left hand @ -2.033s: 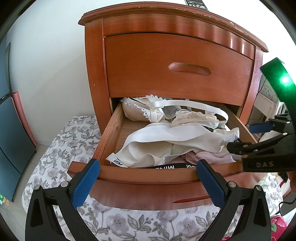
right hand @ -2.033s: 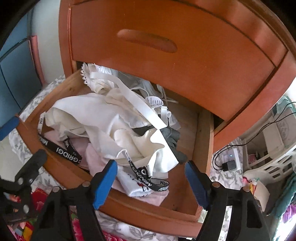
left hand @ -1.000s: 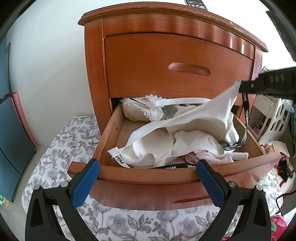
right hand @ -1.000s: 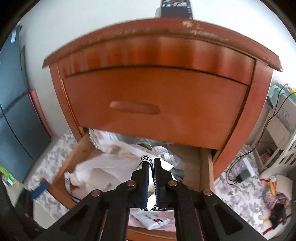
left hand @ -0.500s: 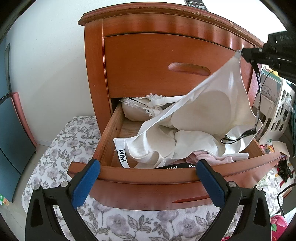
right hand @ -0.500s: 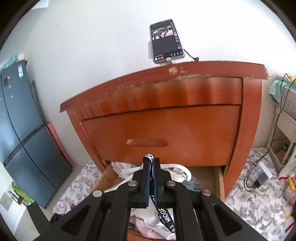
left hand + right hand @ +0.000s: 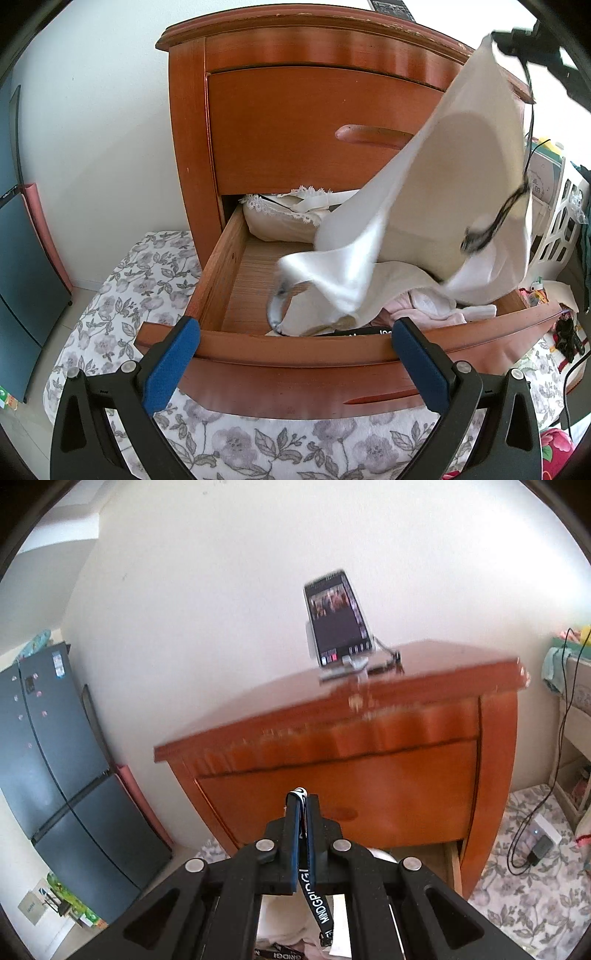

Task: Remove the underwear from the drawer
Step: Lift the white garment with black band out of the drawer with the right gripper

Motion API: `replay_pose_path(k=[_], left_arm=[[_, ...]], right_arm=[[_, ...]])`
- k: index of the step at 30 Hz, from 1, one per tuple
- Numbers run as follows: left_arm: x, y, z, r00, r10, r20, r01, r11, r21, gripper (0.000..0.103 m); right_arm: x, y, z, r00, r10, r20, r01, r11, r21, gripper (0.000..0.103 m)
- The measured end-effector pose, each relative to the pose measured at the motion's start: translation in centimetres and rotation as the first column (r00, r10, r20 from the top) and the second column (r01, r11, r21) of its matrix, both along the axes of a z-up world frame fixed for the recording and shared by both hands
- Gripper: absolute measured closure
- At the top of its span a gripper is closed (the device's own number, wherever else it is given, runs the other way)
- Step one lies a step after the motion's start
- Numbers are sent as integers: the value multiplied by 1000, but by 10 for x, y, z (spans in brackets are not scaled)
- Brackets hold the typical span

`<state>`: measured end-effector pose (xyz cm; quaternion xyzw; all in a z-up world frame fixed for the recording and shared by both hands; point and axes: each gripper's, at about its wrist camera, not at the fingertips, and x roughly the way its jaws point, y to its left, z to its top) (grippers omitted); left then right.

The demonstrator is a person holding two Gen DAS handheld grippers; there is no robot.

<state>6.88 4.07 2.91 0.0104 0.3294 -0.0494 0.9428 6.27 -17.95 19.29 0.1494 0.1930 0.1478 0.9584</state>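
Left wrist view: close, angled down into the open drawer (image 7: pixel 236 258).
Right wrist view: higher, facing the nightstand (image 7: pixel 369 760) front.
Shared: nightstand.

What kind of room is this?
Probably a bedroom in a home: a wooden dresser with its drawer open and full of underwear, though a fridge stands by the wall.

Dresser (image 7: pixel 280 122): reddish wood, glossy varnish, chipped along top edge. Drawer (image 7: pixel 236 280) floor, centre frame: bare matt wood grain. Underwear (image 7: pixel 436 206), right of frame: cream cloth, smooth, soft sheen. Left gripper (image 7: pixel 295 354) pads: matt blue; frame black plastic.
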Motion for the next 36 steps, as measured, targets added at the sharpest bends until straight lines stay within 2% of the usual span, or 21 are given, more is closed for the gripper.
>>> replay_pose_path(k=[6,19,29,36], left_arm=[[0,0,0,1000,0,0,0,1000,0,0],[0,0,0,1000,0,0,0,1000,0,0],[0,0,0,1000,0,0,0,1000,0,0],[0,0,0,1000,0,0,0,1000,0,0]], right_arm=[[-15,-10,34,998,-7,61,7,1000,7,100],[-52,-28,104,983,-41,180,50,998,-47,100],[-86,-63,151,959,-137,248,168,979,-112,100],[-112,-99,179,928,-238,287,277,955,-105,100]])
